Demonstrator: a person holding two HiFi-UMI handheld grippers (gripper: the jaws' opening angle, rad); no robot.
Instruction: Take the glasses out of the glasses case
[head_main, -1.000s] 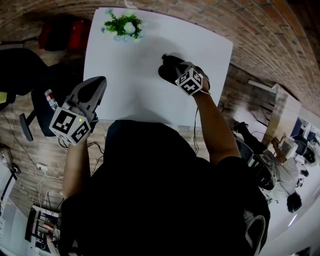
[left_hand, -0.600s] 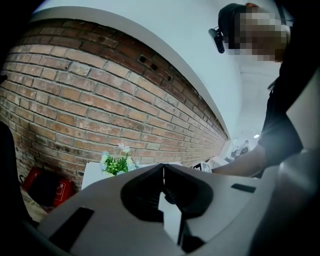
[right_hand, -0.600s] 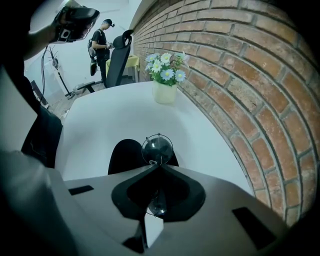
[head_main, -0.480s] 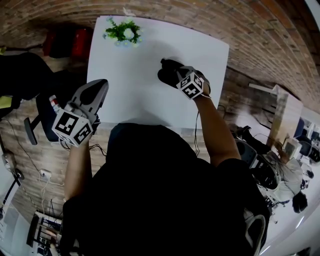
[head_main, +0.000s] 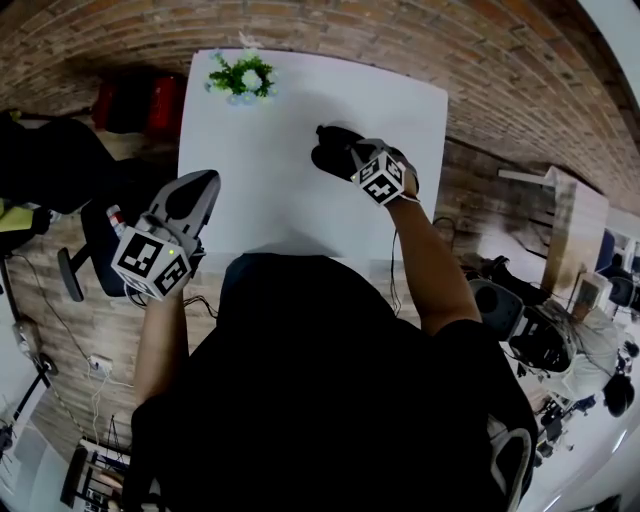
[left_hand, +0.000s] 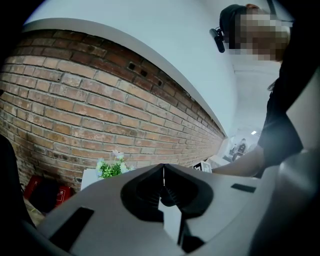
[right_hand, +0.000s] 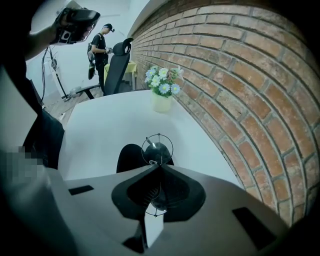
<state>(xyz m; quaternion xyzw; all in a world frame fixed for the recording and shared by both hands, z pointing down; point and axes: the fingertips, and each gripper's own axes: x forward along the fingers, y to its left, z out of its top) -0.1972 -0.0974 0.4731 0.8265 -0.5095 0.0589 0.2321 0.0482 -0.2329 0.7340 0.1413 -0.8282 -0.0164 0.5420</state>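
In the right gripper view my right gripper (right_hand: 160, 166) is shut on thin wire-rimmed glasses (right_hand: 157, 149); one round lens sticks out past the tips and another shows between the jaws. The black glasses case (right_hand: 131, 156) lies on the white table (right_hand: 115, 125) just beyond and left of the tips. In the head view my right gripper (head_main: 342, 152) sits over the dark case (head_main: 322, 157) at the table's far right. My left gripper (head_main: 203, 182) hangs at the table's left edge, shut on nothing, and in its own view the left gripper (left_hand: 163, 166) points at the brick wall.
A small potted plant (head_main: 241, 75) with white flowers stands at the table's far left corner, next to the brick wall (right_hand: 240, 100). Red objects (head_main: 140, 100) lie on the floor to the left. A black office chair (right_hand: 119, 60) and a standing person (right_hand: 102, 45) are beyond the table.
Only the head camera has shifted a little. Both grippers keep their places relative to the table, and the right one stays shut over the case.
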